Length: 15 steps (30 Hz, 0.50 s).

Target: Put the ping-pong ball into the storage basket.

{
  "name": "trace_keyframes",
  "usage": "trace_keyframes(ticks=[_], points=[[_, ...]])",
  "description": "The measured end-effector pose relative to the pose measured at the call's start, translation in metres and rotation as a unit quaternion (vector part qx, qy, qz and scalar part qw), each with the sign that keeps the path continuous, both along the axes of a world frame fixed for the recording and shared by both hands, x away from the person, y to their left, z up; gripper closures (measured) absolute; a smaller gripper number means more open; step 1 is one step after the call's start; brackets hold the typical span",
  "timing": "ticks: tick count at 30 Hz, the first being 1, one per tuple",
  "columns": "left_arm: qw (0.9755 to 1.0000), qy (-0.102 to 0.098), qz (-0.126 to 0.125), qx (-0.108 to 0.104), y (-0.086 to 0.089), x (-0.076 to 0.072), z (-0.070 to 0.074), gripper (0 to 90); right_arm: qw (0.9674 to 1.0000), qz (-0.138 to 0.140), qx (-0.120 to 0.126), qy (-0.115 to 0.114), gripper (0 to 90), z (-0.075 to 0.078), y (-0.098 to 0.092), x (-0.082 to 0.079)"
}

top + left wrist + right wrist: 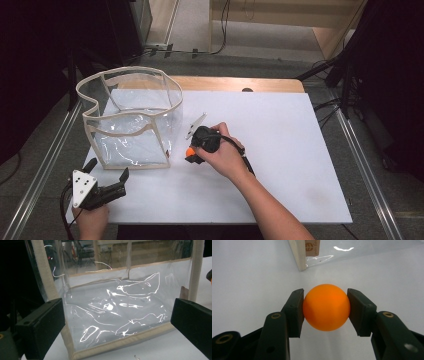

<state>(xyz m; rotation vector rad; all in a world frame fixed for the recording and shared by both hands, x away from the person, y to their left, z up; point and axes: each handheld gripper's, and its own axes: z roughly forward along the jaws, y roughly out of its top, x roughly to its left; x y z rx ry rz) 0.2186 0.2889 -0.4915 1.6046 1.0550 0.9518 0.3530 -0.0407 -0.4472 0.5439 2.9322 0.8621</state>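
The orange ball (326, 307) is grasped by the right claw (326, 311); it should be lifted level over the clear bag's (132, 120) rim. The left claw (117, 322) is held released.

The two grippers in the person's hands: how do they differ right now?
The right gripper is clamped on an orange ball; the left gripper holds nothing, its jaws wide apart. The right one sits just right of the clear bag; the left one faces the bag's front near the table's near-left corner. Both have two black jaws.
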Motion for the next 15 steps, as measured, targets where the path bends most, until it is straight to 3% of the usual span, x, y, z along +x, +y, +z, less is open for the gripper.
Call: trace_keyframes(ticks=[6,15], points=[[1.0000,0.000,0.000,0.000,0.000,0.000,0.000,0.0,0.9999,0.008,0.000,0.006,48.0,0.009,-0.002,0.000],[1.0000,0.000,0.000,0.001,0.000,0.000,0.000,0.0,1.0000,0.003,0.005,-0.008,48.0,0.023,-0.003,-0.001]])
